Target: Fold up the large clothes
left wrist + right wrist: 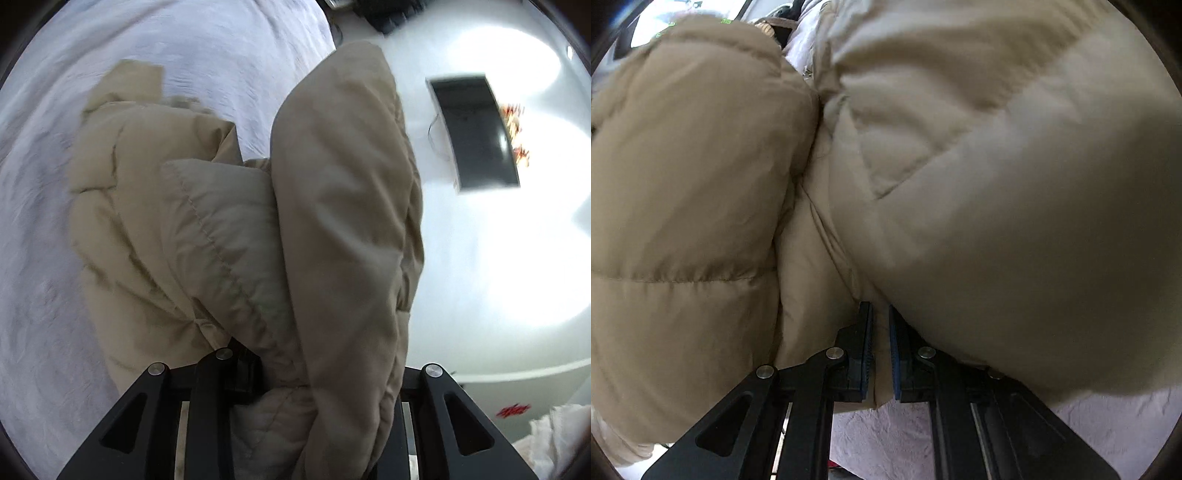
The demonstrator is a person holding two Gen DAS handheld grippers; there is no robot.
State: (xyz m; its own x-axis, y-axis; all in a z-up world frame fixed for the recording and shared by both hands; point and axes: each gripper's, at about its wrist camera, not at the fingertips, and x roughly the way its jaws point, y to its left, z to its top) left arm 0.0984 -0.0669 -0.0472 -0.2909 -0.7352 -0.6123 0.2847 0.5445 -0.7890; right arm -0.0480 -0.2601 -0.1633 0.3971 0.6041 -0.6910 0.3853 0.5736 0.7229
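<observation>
My right hand-held gripper (881, 350) pinching a thin fold of the beige puffer jacket (960, 184), my left hand-held gripper (314, 380) clamped on its bunched padding, jacket stretching lengthwise away from me over the white bed (55, 258)

Beige quilted puffer jacket (229, 236), bunched, lifted partly off white bedding

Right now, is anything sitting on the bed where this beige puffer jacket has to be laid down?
Nothing visible. Both grippers already clamp the jacket, and the white bedspread beside it looks bare. The jacket's own bulk hides the bed directly beneath it.
</observation>
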